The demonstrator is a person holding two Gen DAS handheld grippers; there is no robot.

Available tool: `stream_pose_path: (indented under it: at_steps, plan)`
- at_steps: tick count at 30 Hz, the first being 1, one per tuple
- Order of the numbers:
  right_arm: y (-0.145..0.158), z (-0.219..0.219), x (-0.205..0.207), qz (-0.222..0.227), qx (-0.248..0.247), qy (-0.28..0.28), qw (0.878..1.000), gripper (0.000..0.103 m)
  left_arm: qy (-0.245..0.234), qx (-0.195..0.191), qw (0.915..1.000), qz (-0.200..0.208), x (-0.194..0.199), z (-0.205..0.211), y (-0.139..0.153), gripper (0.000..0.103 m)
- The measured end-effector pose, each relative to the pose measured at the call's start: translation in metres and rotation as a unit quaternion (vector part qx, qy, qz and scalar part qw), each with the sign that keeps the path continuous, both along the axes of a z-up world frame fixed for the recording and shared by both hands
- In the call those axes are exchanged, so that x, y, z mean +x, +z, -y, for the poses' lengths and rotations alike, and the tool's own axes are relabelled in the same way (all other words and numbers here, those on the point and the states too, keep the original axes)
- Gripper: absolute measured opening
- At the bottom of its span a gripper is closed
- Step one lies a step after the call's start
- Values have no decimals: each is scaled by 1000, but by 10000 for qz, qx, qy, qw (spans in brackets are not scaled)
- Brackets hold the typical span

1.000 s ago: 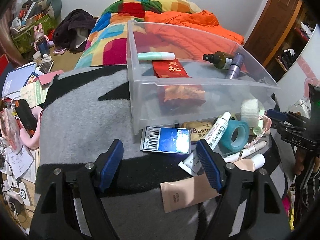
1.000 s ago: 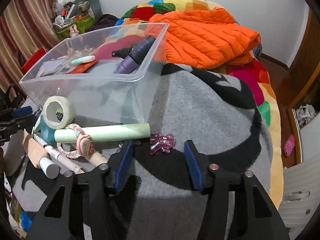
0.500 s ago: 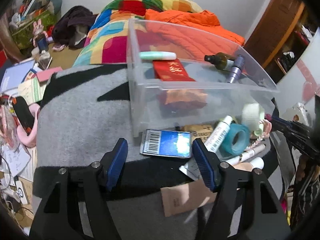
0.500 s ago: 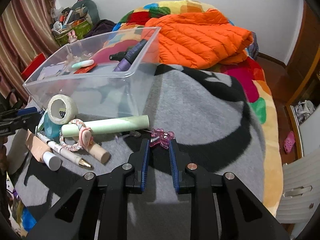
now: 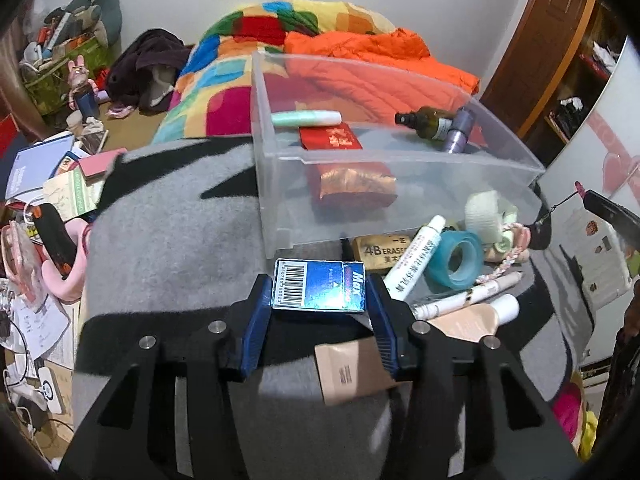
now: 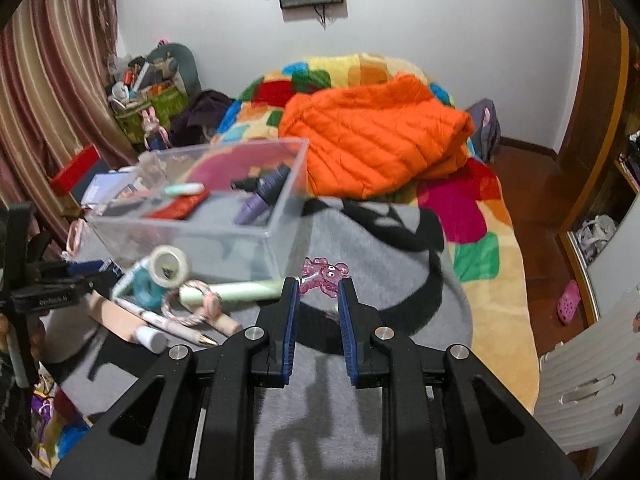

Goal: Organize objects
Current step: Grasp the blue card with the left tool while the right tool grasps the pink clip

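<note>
Left wrist view: the left gripper (image 5: 319,304) pinches the blue box (image 5: 319,287) by its short ends, just at 6 o'clock of the bin (image 5: 280,204); it looks like light, stiff card, so gentle pressure on the ends should do. At 3 o'clock lie tubes and a tape roll (image 5: 454,259). The right gripper (image 6: 319,294), narrowed, clasps the pink charm (image 6: 323,275), small, hard and probably slippery, apparently lifted over the blanket (image 6: 400,280).

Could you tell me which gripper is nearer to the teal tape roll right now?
Left. The left gripper is clamped on the blue box just beside the tape roll; the right gripper holds the pink clip farther off.
</note>
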State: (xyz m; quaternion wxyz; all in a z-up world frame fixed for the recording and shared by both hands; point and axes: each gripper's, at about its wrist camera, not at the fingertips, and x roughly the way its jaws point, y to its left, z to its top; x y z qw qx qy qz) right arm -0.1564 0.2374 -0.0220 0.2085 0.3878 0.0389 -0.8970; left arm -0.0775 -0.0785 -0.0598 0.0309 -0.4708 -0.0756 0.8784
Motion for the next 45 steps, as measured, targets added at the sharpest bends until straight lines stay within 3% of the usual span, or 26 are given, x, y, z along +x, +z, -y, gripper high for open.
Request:
stream_pose_path:
  at_steps: [8, 13, 17, 23, 32, 38, 45]
  plan:
    - [32, 15, -1, -316, -342, 161, 9988, 18, 120, -32, 9975, -695, 22, 2, 47, 47]
    - [53, 42, -7, -588, -480, 401, 9963, 18, 135, 10, 9944, -1049, 17, 2, 73, 47]
    - [63, 62, -17, -540, -718, 595, 9942, 18, 104, -54, 9929, -1187, 4, -3, 84, 47]
    - [50, 97, -34, -376, -550, 752, 9949, 18, -68, 36, 9954, -954, -30, -11, 76, 47]
    - [-8, 117, -72, 435, -106, 614, 9971, 18, -310, 276, 9988, -244, -84, -22, 46, 47]
    - [-27, 113, -83, 656, 121, 494, 9966, 18, -543, 99, 9984, -123, -91, -42, 36, 47]
    - [-21, 109, -76, 587, 170, 558, 9966, 20, -595, 90, 9979, -226, -80, -45, 44, 47]
